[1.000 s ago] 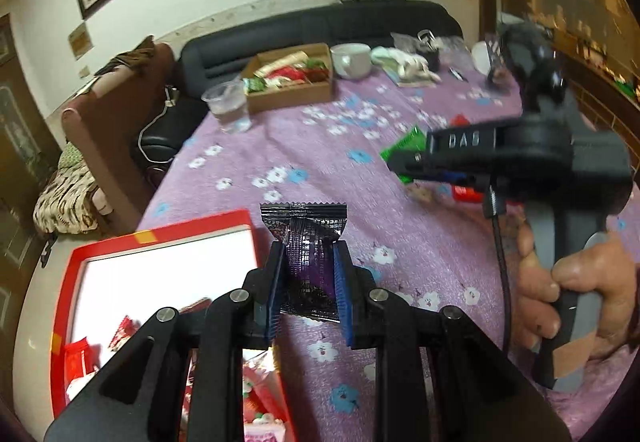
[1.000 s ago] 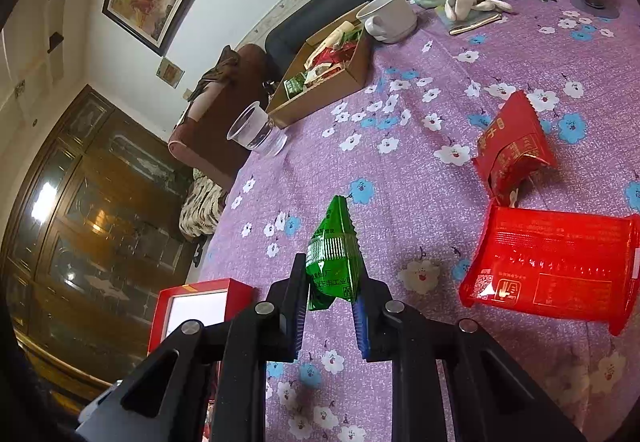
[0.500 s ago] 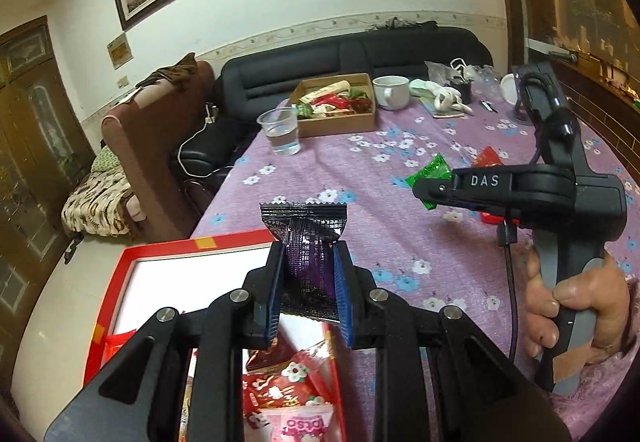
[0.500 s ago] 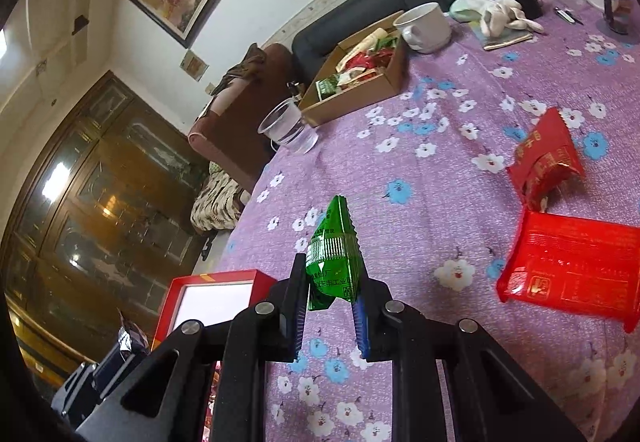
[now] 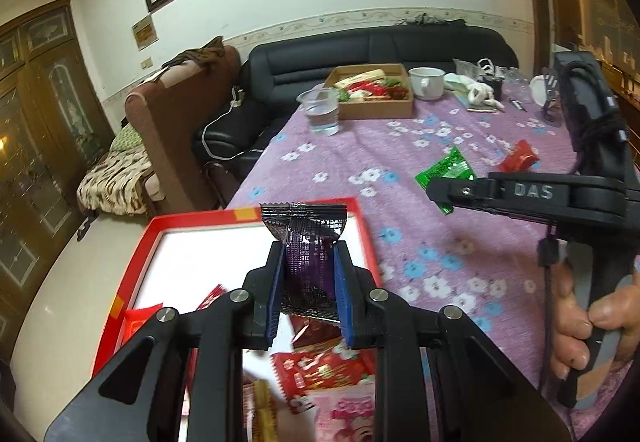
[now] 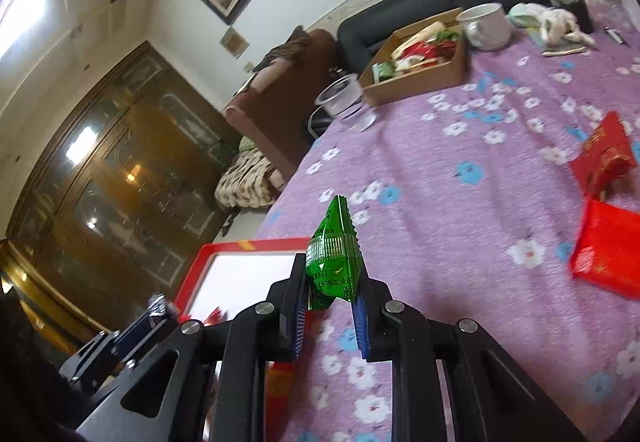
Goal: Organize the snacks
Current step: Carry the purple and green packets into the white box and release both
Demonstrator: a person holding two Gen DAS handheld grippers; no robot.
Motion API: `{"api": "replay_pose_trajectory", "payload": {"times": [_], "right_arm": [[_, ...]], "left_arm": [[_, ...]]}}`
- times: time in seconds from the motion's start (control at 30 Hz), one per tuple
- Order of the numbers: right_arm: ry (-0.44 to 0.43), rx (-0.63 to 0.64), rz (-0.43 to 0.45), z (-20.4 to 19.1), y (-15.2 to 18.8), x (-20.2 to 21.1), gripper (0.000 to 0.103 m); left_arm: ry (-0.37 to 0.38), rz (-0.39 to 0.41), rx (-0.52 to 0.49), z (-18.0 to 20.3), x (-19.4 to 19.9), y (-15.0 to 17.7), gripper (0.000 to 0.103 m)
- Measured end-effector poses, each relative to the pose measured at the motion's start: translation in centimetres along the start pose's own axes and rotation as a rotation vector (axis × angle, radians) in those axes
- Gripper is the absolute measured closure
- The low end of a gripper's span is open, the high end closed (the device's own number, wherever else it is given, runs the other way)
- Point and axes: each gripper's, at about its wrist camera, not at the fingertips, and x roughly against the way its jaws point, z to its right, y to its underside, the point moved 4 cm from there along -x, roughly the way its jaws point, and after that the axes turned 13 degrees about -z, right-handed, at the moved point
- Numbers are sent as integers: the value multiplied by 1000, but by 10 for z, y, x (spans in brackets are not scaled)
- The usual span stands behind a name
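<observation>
We hold the left gripper over the red box at the near left corner of the table, its blue-padded fingers clamped on a dark purple snack packet that stands upright above the box's white interior. Loose in the box below: red wrappers and a pink packet, partly hidden behind the gripper frame.

The right gripper sits just beside the box's right edge, over the purple floral tablecloth, fingers closed on a green snack packet held on edge, point up. From the left wrist view this gripper enters side-on from the right, tip level, our right hand wrapped round its grip; the green packet shows past the tip.

Around: two red packets lie toward the right edge, the nearer one cut off by the frame. At the far edge stand a cardboard box of mixed snacks, a clear plastic cup at its left and a white mug at its right. Small clutter at the far right corner is too blurred to name. A black sofa runs behind the table.
</observation>
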Motion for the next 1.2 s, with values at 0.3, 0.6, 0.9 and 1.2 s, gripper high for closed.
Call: {"api": "replay_pose_trajectory", "payload": {"times": [0.3, 0.6, 0.9, 1.2], "right_arm": [[-34, 146, -80, -46, 27, -24, 83], [-41, 287, -150, -82, 56, -42, 82], [-21, 386, -176, -97, 75, -47, 81], [-36, 465, -171, -113, 86, -46, 68]], "left_arm": [[-44, -29, 56, -32, -11, 16, 82], [-86, -57, 101, -58, -21, 30, 82], [-113, -87, 124, -73, -31, 37, 82], [-188, -99, 130, -77, -36, 38, 63]]}}
